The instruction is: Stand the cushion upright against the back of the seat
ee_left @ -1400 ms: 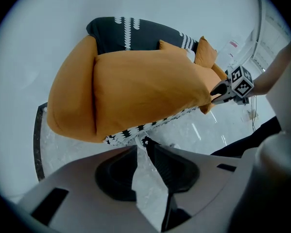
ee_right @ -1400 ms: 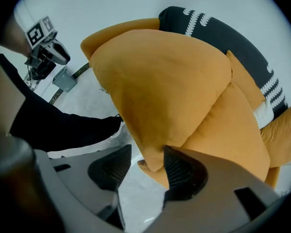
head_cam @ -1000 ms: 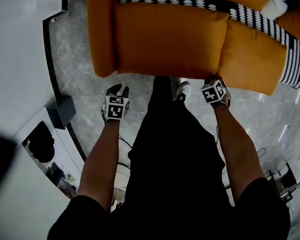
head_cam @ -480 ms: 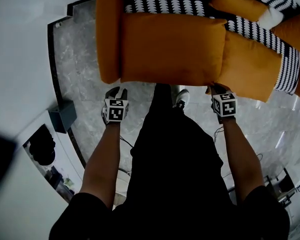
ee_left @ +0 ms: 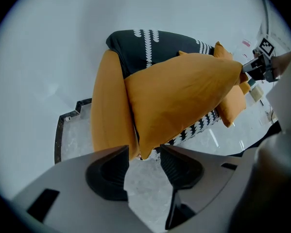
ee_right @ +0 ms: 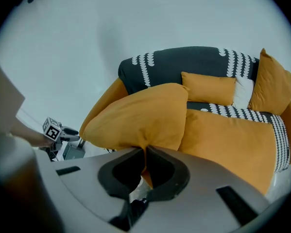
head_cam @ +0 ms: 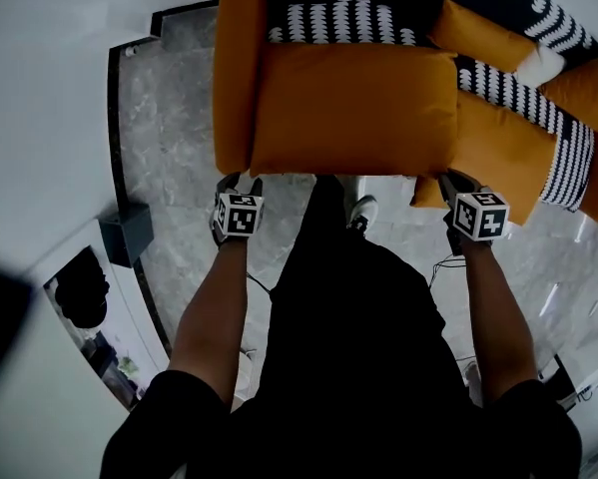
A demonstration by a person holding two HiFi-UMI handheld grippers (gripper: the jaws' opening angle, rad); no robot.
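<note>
A big orange cushion [head_cam: 353, 108] lies across the sofa's left seat, in front of the black-and-white patterned back [head_cam: 338, 18]. My right gripper [head_cam: 456, 180] is shut on the cushion's near right corner, and the fabric [ee_right: 135, 115] is pinched between its jaws [ee_right: 145, 152]. My left gripper [head_cam: 237, 181] is at the near left corner, beside the orange armrest [head_cam: 237, 78]. Its jaws [ee_left: 144, 154] are opening. The cushion's corner tip [ee_left: 184, 96] hangs between them, and the pads do not press on it.
A second orange seat cushion [head_cam: 503, 143] lies to the right. Further back are a small orange cushion [head_cam: 478, 33] and a white one [head_cam: 540, 66]. A black box [head_cam: 125, 233] stands on the grey marble floor [head_cam: 169, 118]. The person's shoe [head_cam: 360, 211] is near the sofa front.
My right gripper closed on the cushion's right corner and lifted it, moving right in the view. My left gripper moved up to the left corner and its jaws spread wider.
</note>
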